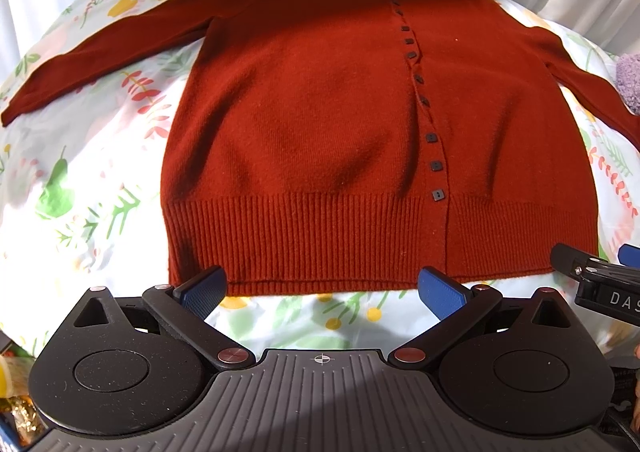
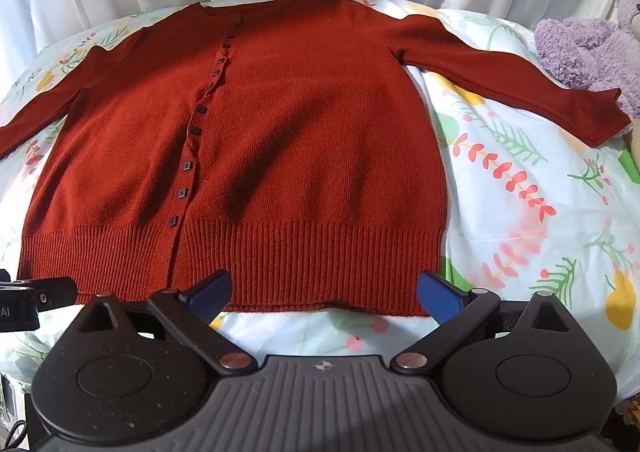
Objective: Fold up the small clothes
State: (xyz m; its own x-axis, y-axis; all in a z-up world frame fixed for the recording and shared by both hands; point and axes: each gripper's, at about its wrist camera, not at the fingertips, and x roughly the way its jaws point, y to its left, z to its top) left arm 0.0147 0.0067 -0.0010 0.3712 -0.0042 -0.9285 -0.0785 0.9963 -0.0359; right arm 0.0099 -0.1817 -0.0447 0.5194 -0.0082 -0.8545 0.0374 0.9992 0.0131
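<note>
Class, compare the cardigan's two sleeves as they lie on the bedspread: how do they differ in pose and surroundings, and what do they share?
The left sleeve lies on bare floral bedspread; the right sleeve ends with its cuff right beside the purple plush toy. The left sleeve's far end runs out of the right camera's view, while the right sleeve's cuff shows there fully. Both are rust-red knit, spread outward, angled down from the shoulders, unfolded. Both tongs are open near the hem.

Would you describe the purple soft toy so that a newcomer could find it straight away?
Start at the floral bedsheet with the rust-red cardigan spread flat on it. Follow the cardigan's sleeve out toward the right edge; the purple plush toy lies just beyond its cuff. It alone is fuzzy and lilac.
</note>
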